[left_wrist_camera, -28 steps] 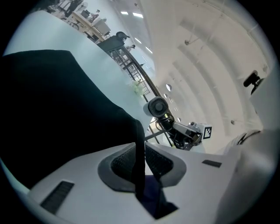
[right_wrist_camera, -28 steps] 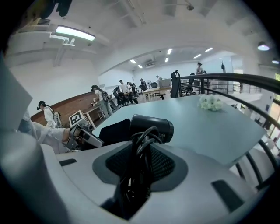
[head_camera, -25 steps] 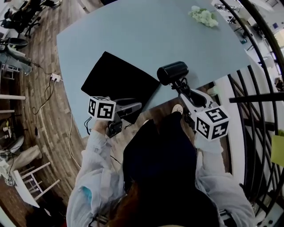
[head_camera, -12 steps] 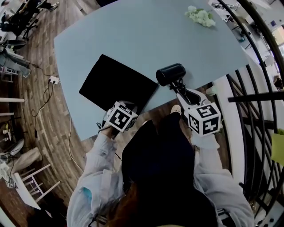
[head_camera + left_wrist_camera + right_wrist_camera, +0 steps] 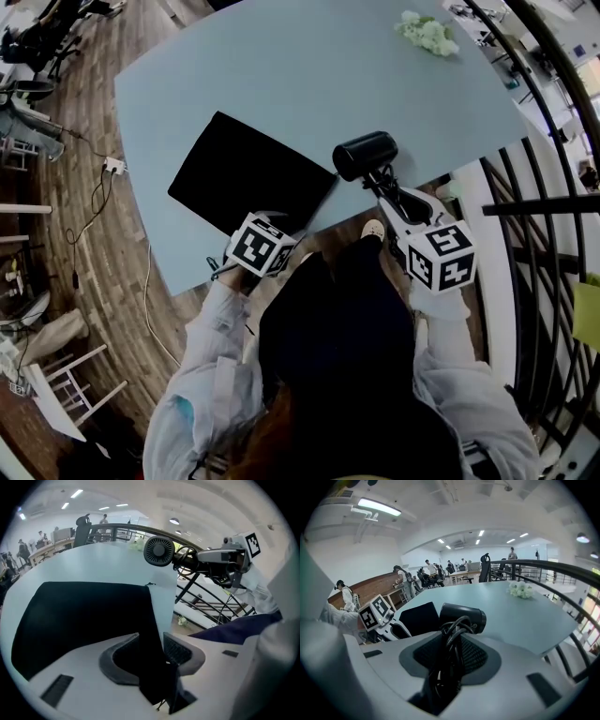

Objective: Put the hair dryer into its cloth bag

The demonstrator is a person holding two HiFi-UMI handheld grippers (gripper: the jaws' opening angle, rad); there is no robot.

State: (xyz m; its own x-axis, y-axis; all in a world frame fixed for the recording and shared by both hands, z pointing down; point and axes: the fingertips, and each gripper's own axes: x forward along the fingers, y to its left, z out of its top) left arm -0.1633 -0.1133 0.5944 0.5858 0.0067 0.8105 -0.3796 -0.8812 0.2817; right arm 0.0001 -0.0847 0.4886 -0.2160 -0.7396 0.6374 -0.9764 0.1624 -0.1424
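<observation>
A: Since the earlier frame the left claw [image 5: 151, 644] has been lowered and rolled onto the near corner of the cloth bag [image 5: 248, 173]. Its jaws have just been opening and are released, with cloth between them.

B: The hair dryer [image 5: 364, 155], judged rigid and nose-heavy, is clenched by the right claw [image 5: 449, 656] at its cord-wrapped handle, over the table [image 5: 309, 75] edge beside the limp bag. The bag's mouth cannot be made out.

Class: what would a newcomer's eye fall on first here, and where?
The black hair dryer, held by its cord-wrapped handle in the right gripper at the near edge of the pale blue table. Beside it the flat black cloth bag lies on the tabletop. The left gripper has its jaws around the bag's near corner, and they have just been opening.
</observation>
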